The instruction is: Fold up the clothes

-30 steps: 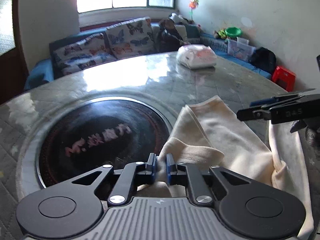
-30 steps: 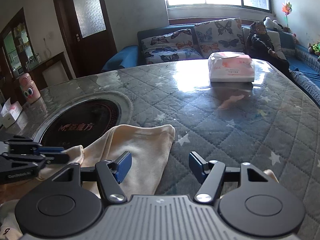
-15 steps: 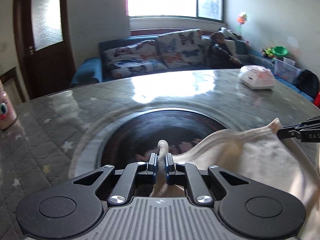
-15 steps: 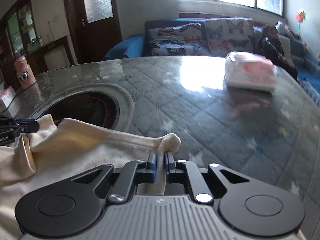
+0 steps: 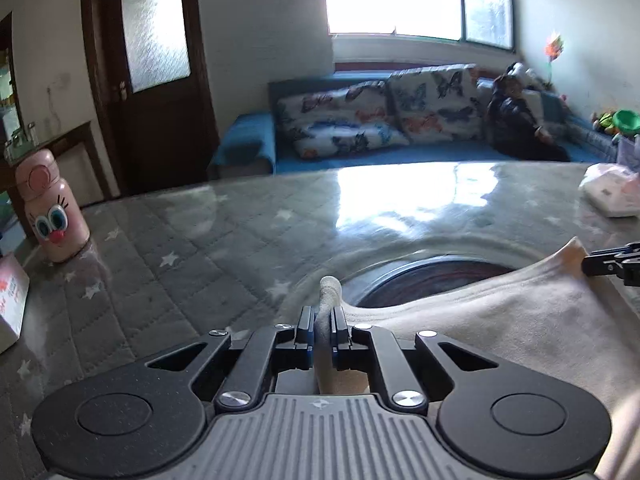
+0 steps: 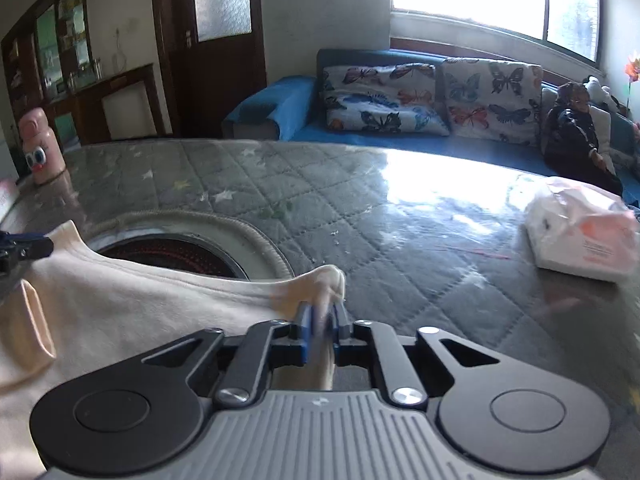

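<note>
Quilted grey star-print cloth under a glossy sheet covers the table (image 5: 168, 280), with one round dark inset (image 6: 176, 250) sunk in it. One cream garment (image 5: 500, 320) hangs stretched between the two grippers above that inset; its lower part runs out of both views, so its full shape cannot be made out. Its taut top edge runs side to side, from one gripper to the other. The left gripper (image 5: 322, 320) has its jaws closed tight on one bunched corner, a nub of cloth poking up between the blue pads. The right gripper (image 6: 320, 318) is likewise clamped on the opposite corner, though this spot is blurred. Farther out stand one pink bottle (image 5: 50, 206) with cartoon eyes, one white plastic-wrapped pack (image 6: 584, 236), and a box (image 5: 10, 304) cut off at the left edge. Beyond the table is a blue sofa (image 6: 280, 108) with butterfly cushions.
</note>
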### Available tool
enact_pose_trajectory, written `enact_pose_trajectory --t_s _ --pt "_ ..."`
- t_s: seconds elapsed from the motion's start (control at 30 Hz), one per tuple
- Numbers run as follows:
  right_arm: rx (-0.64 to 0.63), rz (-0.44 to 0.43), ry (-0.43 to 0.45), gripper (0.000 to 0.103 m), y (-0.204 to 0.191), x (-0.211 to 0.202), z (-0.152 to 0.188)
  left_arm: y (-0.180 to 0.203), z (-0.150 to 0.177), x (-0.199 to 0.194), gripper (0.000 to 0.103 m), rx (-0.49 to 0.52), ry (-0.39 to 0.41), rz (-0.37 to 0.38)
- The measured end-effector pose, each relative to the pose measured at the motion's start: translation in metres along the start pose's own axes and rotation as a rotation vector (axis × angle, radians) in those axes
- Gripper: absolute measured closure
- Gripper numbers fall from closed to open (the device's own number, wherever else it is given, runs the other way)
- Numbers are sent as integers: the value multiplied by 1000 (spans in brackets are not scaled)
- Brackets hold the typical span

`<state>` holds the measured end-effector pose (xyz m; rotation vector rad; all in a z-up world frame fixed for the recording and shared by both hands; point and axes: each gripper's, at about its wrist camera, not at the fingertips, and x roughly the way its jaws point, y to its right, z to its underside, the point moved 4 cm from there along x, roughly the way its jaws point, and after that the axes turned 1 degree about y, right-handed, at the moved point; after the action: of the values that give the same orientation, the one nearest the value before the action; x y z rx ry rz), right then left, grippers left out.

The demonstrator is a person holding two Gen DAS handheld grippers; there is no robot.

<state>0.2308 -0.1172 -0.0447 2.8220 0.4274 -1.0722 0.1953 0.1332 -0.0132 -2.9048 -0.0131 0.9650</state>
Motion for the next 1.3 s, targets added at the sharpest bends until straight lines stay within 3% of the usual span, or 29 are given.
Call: enact_pose_trajectory --t_s 0.1,0.13,0.17,0.23,0.33,0.47,0.57,0.77,0.8,0.83,0.87,0.97,1.13,1.3 --pt "-17 3 3 81 -4 -5 2 -5 5 1 90 -12 -28 -2" --pt "-26 -4 9 70 -7 -12 4 -6 7 -4 86 -10 -17 1" --pt "-38 -18 15 58 -12 -19 6 -5 8 -10 75 -9 -8 2" --pt "-65 -44 25 54 -21 -34 12 -2 12 -24 64 0 12 10" --pt "-105 -80 26 40 -37 -55 24 13 19 -50 57 51 51 34" --pt "-139 -126 20 31 -57 -77 45 40 38 -75 56 131 73 83" --pt "-162 -154 12 29 -72 -94 66 57 56 -78 56 187 57 83" --pt "-148 -155 1 25 -83 -119 101 54 70 -60 57 156 10 54" --pt "-148 -149 3 24 -83 -122 104 52 71 -58 57 152 10 52" --pt "-149 -142 6 23 -84 -125 107 50 72 -59 64 148 11 51" --pt "-150 -136 9 22 -84 -127 110 48 72 -59 77 142 9 51" --pt "-138 -130 7 21 -82 -132 116 38 72 -60 96 89 8 54" --pt "-139 -102 28 21 -78 -140 118 4 66 -87 99 -41 74 -10" --pt "-130 -101 46 20 -76 -151 120 -50 71 -120 100 -191 122 -128"
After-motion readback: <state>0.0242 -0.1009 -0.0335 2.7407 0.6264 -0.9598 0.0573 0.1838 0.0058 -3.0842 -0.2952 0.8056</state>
